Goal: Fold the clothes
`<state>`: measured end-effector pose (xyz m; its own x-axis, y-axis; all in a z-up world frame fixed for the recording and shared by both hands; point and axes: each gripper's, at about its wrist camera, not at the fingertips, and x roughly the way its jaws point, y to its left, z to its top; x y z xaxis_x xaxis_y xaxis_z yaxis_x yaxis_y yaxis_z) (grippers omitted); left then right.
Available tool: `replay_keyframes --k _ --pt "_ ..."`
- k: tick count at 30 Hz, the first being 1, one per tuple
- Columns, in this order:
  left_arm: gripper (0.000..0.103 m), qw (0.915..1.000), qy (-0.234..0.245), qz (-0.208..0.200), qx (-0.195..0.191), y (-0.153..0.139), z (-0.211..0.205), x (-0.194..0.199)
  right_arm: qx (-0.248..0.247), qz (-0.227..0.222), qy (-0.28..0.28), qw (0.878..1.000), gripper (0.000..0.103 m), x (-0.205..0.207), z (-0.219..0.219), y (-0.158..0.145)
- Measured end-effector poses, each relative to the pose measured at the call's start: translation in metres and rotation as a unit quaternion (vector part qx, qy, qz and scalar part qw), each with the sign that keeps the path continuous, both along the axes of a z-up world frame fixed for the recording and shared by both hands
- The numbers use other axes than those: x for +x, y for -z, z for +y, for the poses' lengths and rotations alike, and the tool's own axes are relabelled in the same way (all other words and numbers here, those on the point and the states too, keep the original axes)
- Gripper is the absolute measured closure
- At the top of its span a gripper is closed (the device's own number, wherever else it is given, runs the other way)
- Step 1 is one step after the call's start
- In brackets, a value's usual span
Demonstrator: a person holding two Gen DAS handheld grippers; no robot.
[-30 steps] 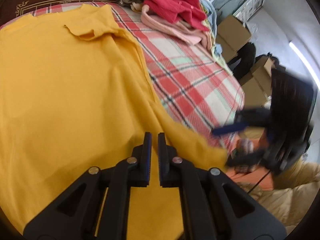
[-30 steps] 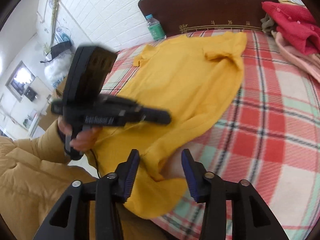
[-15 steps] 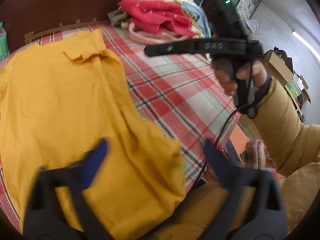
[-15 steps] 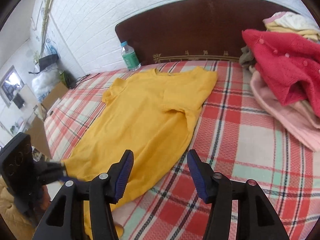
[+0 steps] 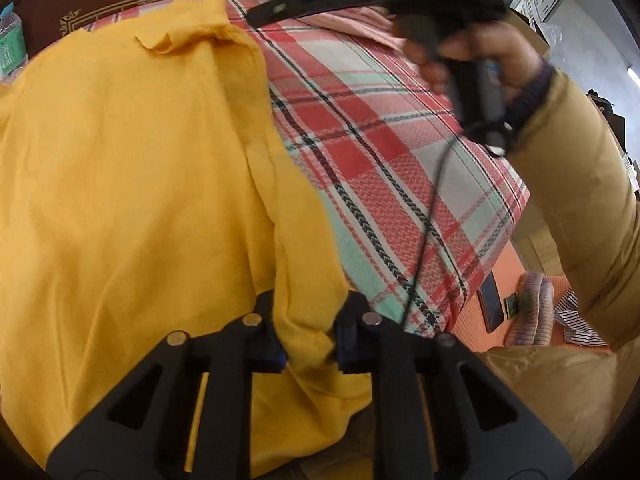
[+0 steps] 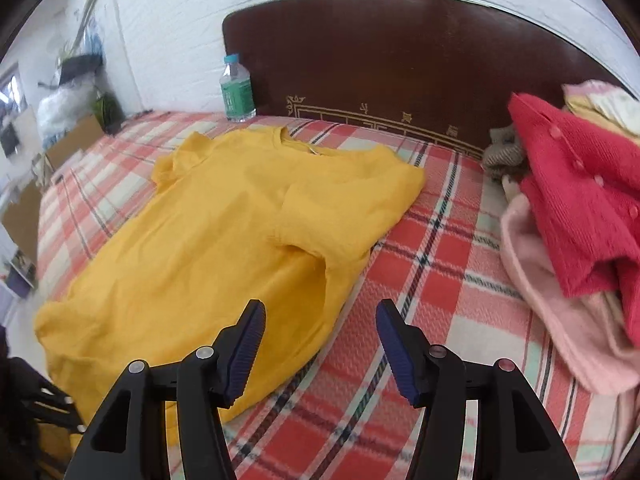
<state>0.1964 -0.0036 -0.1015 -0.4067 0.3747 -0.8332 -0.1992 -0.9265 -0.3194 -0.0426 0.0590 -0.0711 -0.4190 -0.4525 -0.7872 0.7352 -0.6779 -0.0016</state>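
plaid bed [image 6: 436, 280], yellow shirt [image 6: 224, 248] flat at nine o'clock, left tongs [image 5: 308, 340] narrow around its hem corner, right tongs [image 6: 320, 344] wide over the shirt's edge.

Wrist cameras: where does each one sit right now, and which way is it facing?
Left wrist: on the left gripper at the bed's near edge, looking up the yellow T-shirt; a hand and sleeve hold the right gripper.
Right wrist: on the open right gripper above the plaid blanket, facing the headboard.
Shared: T-shirt, blanket, headboard.
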Motion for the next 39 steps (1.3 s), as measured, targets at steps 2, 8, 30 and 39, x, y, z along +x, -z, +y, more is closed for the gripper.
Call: replay_keyframes --k 2,8,30,39 --pt "0.086 1.0000 -0.004 0.001 0.007 -0.001 -0.005 0.004 0.033 0.016 -0.024 0.999 0.044 -0.005 -0.029 0.009" --pt "0.086 0.9997 -0.010 -0.006 0.022 0.002 -0.012 0.003 0.129 0.040 -0.047 0.990 0.063 -0.028 -0.096 0.047" --pt "0.086 0.9733 0.009 -0.018 0.229 0.012 -0.063 0.008 -0.169 -0.137 0.050 0.975 0.098 -0.092 -0.085 -0.026" --pt "0.086 0.9695 -0.016 -0.047 0.240 0.035 -0.081 0.025 -0.076 -0.154 0.004 0.985 0.072 -0.062 -0.150 0.030"
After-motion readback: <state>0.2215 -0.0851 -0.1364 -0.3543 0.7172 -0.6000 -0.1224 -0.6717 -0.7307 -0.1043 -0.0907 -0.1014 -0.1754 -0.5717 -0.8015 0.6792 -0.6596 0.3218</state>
